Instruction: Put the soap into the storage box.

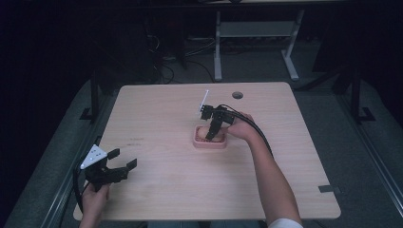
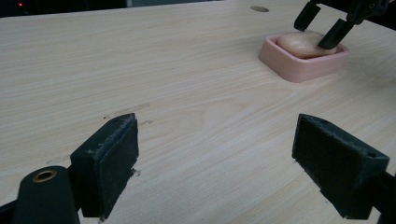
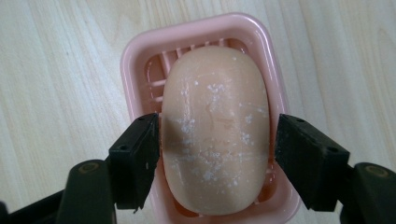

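Desk (image 1: pixel 161 199): light wood top, round cable hole (image 1: pixel 237 95) at far edge, right of centre.

Pink soap dish (image 1: pixel 209 143): sits on the desk near its centre. Slatted floor visible in the right gripper view.

Soap bar (image 3: pixel 215 126): pale peach oval, lies in the soap dish lengthwise, white flecks on its top.

Right tongs (image 1: pixel 212 134): lowered over the dish from the far side, held by the person's right hand (image 1: pixel 242 127). Jaws apart, one on each long side of the bar; left jaw at the bar's edge, contact cannot be told; right jaw just clear of it.

Left tongs (image 1: pixel 121 159): near left part of the desk, well apart from the dish, jaws wide apart, nothing between them.
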A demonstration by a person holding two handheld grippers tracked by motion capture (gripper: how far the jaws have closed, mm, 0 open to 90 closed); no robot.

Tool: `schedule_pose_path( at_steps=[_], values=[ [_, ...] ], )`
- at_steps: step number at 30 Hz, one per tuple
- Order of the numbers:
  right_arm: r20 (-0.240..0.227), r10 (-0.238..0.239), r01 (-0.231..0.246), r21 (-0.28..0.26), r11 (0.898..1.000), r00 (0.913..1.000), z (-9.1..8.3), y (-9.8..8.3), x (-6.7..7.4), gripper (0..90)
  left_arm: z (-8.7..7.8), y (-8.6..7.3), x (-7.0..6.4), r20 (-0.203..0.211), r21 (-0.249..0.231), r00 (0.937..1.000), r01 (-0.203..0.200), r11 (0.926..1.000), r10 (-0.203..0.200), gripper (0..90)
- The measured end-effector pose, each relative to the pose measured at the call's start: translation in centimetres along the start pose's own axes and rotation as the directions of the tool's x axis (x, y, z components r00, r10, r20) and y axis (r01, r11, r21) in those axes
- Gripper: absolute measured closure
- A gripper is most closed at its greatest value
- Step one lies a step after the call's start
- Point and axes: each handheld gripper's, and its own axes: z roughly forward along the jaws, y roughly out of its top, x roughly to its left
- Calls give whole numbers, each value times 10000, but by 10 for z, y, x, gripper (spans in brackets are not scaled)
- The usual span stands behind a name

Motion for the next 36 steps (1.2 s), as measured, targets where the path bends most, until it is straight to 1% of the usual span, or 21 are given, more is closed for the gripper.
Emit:
schedule_pose_path(
  at_steps=[2,10,15,19,20,26,30,36],
  values=[
    [-27,65,-65,-136,9999,10000,-2,-1,0,302,-1,0,0,-13,20,10000,1,10000,-1,143],
    [-160,261,-267,-383,9989,9995,-8,-5,1,290,-1,0,0,0,35,10000,-21,10000,21,143],
    [-222,431,-439,-368,9984,9988,-10,-10,1,279,0,0,0,-9,33,10000,-10,10000,10,143],
    [-267,418,-430,-463,9980,9988,-13,-14,1,280,0,0,-1,7,40,10000,-56,10000,56,143],
    [-284,483,-496,-463,9977,9984,-14,-14,1,281,0,0,-1,5,39,10000,-53,10000,53,143],
    [-292,518,-536,-630,9966,9982,-18,-18,0,279,0,0,0,-18,20,10000,8,10000,-8,143],
    [-255,640,-655,-617,9959,9976,-20,-22,0,278,0,-1,0,-13,41,10000,10,10000,-10,143],
    [-185,751,-763,-753,9942,9970,-26,-30,1,278,-1,-1,-1,-19,26,10000,12,10000,-11,143]
  ],
)
